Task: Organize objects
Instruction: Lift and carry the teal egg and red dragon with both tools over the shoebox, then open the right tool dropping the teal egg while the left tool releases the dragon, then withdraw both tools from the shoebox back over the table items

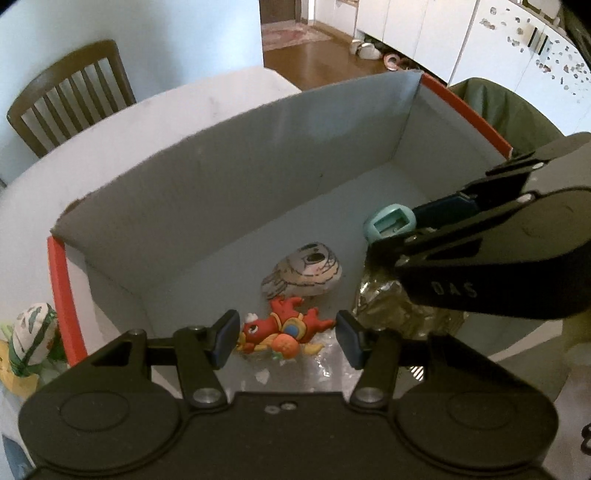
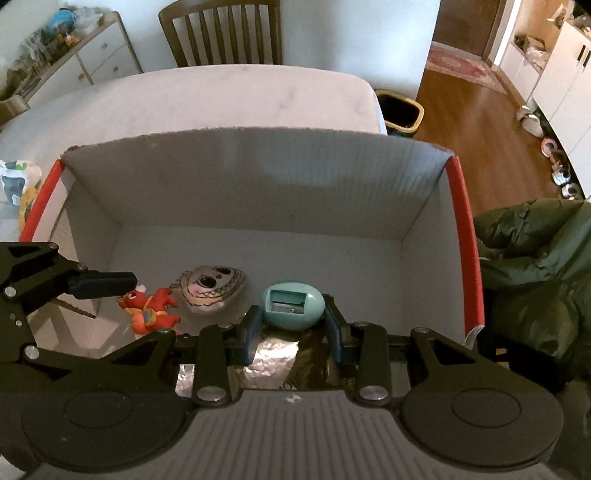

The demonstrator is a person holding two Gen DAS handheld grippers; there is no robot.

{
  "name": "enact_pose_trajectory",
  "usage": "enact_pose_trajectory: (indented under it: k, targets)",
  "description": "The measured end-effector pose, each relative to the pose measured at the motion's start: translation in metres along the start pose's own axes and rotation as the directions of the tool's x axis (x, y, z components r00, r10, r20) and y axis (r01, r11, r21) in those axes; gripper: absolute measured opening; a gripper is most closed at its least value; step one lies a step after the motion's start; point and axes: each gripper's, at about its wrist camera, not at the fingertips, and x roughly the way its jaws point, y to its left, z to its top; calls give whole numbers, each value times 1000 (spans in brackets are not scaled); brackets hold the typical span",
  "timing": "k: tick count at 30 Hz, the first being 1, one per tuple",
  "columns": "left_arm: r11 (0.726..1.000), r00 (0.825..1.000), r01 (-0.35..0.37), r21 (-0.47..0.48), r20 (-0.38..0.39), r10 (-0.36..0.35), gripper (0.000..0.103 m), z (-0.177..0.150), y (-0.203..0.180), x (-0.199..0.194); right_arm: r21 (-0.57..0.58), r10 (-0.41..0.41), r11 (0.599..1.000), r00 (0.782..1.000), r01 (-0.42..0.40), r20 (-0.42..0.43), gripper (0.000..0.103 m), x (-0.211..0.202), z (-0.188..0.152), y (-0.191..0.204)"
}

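Observation:
An open cardboard box (image 1: pixel 258 147) (image 2: pixel 258 184) with grey inner walls and red rims stands on the white table. On its floor lie a red dragon toy (image 1: pixel 284 326) (image 2: pixel 155 308), a grey painted face figure (image 1: pixel 303 273) (image 2: pixel 210 291) and a crumpled foil wrapper (image 1: pixel 391 306) (image 2: pixel 273 354). My left gripper (image 1: pixel 288 338) is open just above the dragon, which shows between its fingers; one finger (image 2: pixel 103 285) shows in the right wrist view. My right gripper (image 2: pixel 293 325) (image 1: pixel 406 227) is shut on a teal egg-shaped sharpener (image 2: pixel 291 304) (image 1: pixel 389 221), held low inside the box over the foil.
Green-and-white soft toys (image 1: pixel 33 332) (image 2: pixel 18 177) lie on the table (image 2: pixel 221 99) outside the box's left wall. A green jacket (image 2: pixel 535 277) hangs close to the right wall. A wooden chair (image 2: pixel 225 33) stands beyond the table, and a bin (image 2: pixel 402 110) sits on the floor.

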Motion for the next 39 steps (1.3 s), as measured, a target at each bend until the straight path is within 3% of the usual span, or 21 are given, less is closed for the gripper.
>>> enact_pose_trajectory:
  k: [9,14,28,39]
  targets:
    - [1000,998,11,-18,-58,-12,57,1,5,4,4,5,1000,1000,-5,4,36,0,2,-2]
    - [1000,999,5,-24,-49,-6,62,1,10,-2,7,8,1000,1000,-8,20,37,-5,-2,-3]
    - [997,996,53,-50,75,-50,67,-8,27,-43,54,43,997,991,-50,123,39,-55,-15,1]
    - [995,975,88,-47,210,-77,67,-23,24,-93,61,70,994,968,-87,239,39,-111,-34,22]
